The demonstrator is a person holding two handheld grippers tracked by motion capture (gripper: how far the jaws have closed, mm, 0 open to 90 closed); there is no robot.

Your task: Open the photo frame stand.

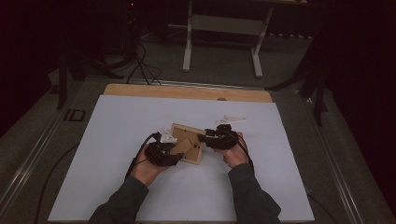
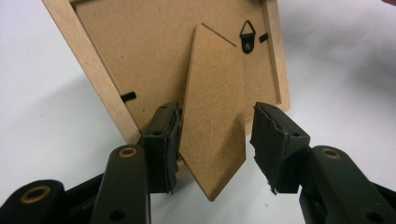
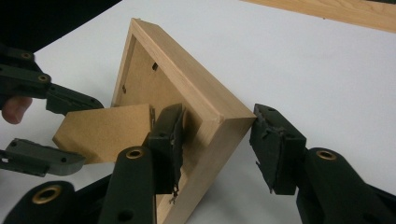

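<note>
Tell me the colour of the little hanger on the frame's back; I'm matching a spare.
Black hanger, clearest in the left gripper view.

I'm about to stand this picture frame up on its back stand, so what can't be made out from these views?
- Front of the picture frame: turned away in both gripper views.
- Stand: its hinge end can't be made out in the left gripper view; the high view is too small and dim.
- Right tool: its left pad covers the frame's inner edge, and contact on the other side is unclear.
- Left tool: grip on the stand is unclear.
</note>
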